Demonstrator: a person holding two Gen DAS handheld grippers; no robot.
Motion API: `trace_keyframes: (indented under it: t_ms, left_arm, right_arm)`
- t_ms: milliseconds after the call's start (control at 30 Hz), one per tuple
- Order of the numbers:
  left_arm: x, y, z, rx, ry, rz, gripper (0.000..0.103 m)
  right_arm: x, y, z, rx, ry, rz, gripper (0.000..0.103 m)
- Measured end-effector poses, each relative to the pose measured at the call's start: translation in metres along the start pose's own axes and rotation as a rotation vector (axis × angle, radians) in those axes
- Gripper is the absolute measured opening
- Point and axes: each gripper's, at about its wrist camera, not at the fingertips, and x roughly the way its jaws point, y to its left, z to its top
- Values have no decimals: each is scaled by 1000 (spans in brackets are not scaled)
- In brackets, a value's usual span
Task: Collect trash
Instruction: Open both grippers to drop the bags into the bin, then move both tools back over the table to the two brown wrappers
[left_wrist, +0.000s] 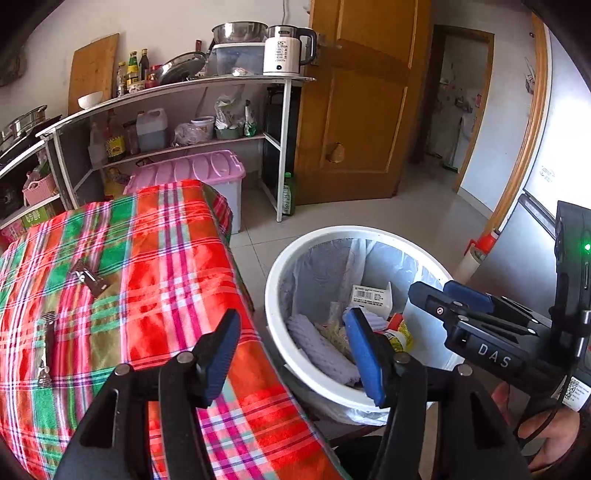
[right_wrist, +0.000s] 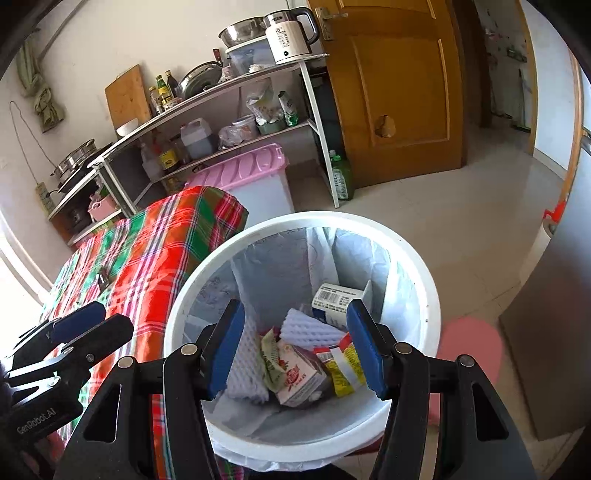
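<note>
Trash (right_wrist: 295, 373) lies in the bin (right_wrist: 177, 314), which fills the lower middle of the right wrist view: a drink carton, a yellow wrapper (right_wrist: 341, 371), white foam netting (right_wrist: 310, 330) and a barcoded box (right_wrist: 334, 295) rest in a heap on the liner at the bottom. The bin stands just beside the tabletop (left_wrist: 155, 258), at the lower right of its plaid cloth in the left wrist view, probably so that items can go straight from cloth to bin.

The right claw (right_wrist: 295, 347) hangs over the bin's mouth, angled down into it, fingers spread with nothing between them; that fits a drop already made, though I judge this only from the empty gap. The left claw (left_wrist: 295, 358) is also spread and empty, straddling the edge between cloth and bin rim.

Two small dark pieces remain on the cloth at the left of the left wrist view: a wrapper-like scrap (left_wrist: 88, 280) and a long thin item (left_wrist: 46, 350) nearer the edge. I cannot tell what they are. If they count as trash, the job looks mostly done, with the left claw best placed to fetch them.
</note>
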Motion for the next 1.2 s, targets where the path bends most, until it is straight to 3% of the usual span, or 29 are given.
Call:
trace_keyframes:
  t_ms: [267, 667, 900, 1200]
  left_arm:
    - [-25, 59, -22, -90, -26, 104, 63]
    - [-48, 161, -53, -234, -30, 318, 63]
    - [-40, 203, -60, -276, 9, 351, 63]
    - [-7, 225, -56, -288, 69, 341, 63]
  right_arm:
    - [-5, 48, -3, -44, -3, 120, 58]
    - [22, 138, -12, -189, 55, 219, 58]
    - [34, 171, -8, -223, 72, 249, 58]
    - [68, 212, 2, -321, 114, 252, 58]
